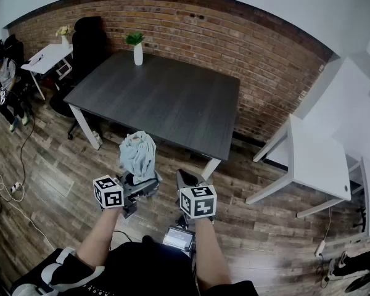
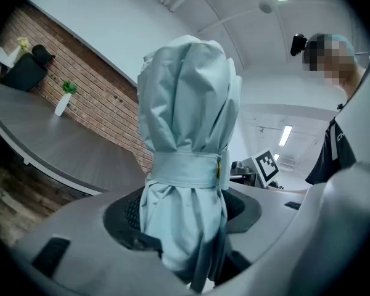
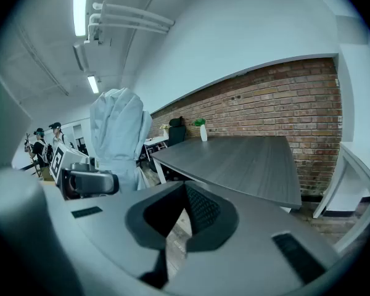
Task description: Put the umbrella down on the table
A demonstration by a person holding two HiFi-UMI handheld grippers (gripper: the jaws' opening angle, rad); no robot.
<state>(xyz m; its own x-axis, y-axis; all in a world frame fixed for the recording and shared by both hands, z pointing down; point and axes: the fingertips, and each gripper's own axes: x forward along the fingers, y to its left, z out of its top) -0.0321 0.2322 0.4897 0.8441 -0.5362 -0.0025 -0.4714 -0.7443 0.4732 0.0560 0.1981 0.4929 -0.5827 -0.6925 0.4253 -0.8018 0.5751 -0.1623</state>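
Observation:
A folded pale blue umbrella [image 1: 137, 156] with a strap round its middle stands upright in my left gripper [image 1: 139, 187], short of the dark grey table's [image 1: 166, 97] near edge and above the wooden floor. In the left gripper view the jaws [image 2: 182, 211] are shut on the umbrella's [image 2: 185, 134] lower part, below the strap. My right gripper [image 1: 185, 180] sits just right of it, its pads together with nothing between them [image 3: 186, 193]. The right gripper view shows the umbrella [image 3: 117, 134] at left and the table [image 3: 246, 159] ahead.
A white vase with a green plant [image 1: 137, 49] stands at the table's far edge by the brick wall. A white table [image 1: 317, 159] is at right, and a white desk [image 1: 46, 57] and black chair [image 1: 89, 39] at back left. A person [image 1: 3, 79] stands far left.

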